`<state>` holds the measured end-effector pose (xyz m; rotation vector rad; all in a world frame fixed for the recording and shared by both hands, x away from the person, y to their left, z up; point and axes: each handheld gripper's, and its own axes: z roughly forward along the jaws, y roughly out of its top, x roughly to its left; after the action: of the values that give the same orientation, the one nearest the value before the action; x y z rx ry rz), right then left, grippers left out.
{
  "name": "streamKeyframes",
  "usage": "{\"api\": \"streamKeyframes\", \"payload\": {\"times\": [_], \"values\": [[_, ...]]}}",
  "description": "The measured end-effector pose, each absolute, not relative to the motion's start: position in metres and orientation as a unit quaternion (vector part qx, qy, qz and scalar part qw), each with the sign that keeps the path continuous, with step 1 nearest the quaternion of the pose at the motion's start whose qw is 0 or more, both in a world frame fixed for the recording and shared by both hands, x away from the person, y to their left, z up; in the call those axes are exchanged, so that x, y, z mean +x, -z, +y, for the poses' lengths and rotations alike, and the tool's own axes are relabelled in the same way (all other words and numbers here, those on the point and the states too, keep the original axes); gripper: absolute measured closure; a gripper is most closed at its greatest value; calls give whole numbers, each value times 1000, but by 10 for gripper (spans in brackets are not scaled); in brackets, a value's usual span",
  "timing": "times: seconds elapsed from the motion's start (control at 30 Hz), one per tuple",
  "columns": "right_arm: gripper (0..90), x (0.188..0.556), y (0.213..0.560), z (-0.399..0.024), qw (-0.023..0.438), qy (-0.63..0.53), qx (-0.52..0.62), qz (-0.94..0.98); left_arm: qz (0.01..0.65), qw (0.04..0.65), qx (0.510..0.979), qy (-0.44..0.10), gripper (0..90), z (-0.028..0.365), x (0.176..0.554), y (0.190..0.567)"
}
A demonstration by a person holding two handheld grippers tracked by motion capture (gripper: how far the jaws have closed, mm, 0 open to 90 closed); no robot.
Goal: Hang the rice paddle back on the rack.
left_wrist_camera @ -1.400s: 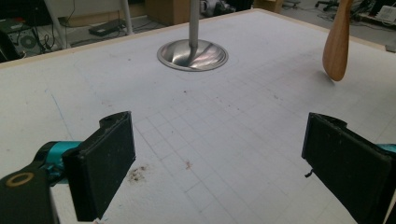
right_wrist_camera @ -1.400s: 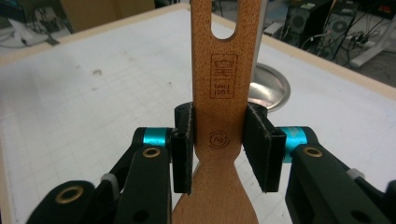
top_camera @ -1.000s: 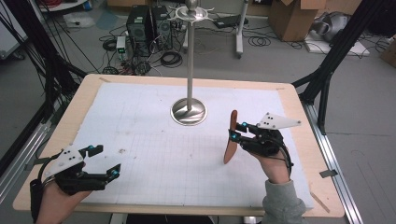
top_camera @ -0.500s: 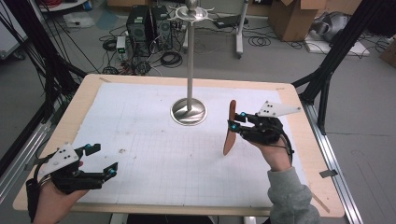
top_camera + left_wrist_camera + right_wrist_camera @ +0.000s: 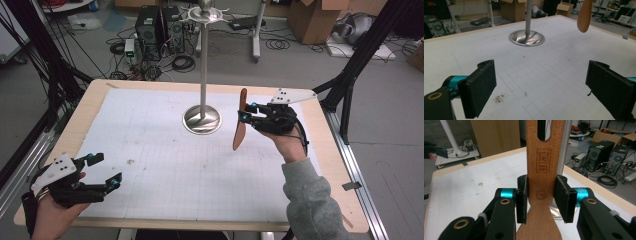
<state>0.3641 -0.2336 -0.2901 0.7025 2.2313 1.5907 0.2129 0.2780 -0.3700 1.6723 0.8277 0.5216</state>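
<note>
wooden and slotted, the spatula (image 5: 240,121) hangs almost upright in the high view, clamped in the right gripper (image 5: 246,113) above the white grid mat (image 5: 150,145), just right of the round steel base (image 5: 202,120) of the tall hanger stand (image 5: 203,60). its hanging slot is at the top and its rounded tip points down. the left gripper (image 5: 105,171) rests low at the near left corner of the wooden table (image 5: 90,97), jaws apart with nothing between them, well apart from the stand. in the left gripper view the two black pads (image 5: 477,91) stand wide over bare mat, the stand base (image 5: 526,38) lies ahead and the spatula's tip (image 5: 584,17) hangs above the mat at upper right. in the right gripper view the jaws pinch the spatula (image 5: 544,170) by its edges at the narrow waist just below the burnt-in stamp, the slot (image 5: 543,130) above them and the stand's pole (image 5: 564,147) close behind. judged from this, the grip is narrow and edge-on, so a knock against the pole or a hook could twist the spatula between the pads or let it slip down; the slot is slim, so a slightly off approach would likely miss the hook at the top. compared with a second ago, the right hand has lifted the spatula and carried it nearer the pole, its tip now higher off the mat, while the left gripper has barely shifted.
</note>
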Motion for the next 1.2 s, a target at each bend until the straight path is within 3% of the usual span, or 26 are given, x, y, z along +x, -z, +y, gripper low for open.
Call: {"api": "streamKeyframes", "payload": {"times": [1.2], "values": [[647,429,218,-213,154,-588,241,756,350,572,711,-211,102,283,216,374]]}}
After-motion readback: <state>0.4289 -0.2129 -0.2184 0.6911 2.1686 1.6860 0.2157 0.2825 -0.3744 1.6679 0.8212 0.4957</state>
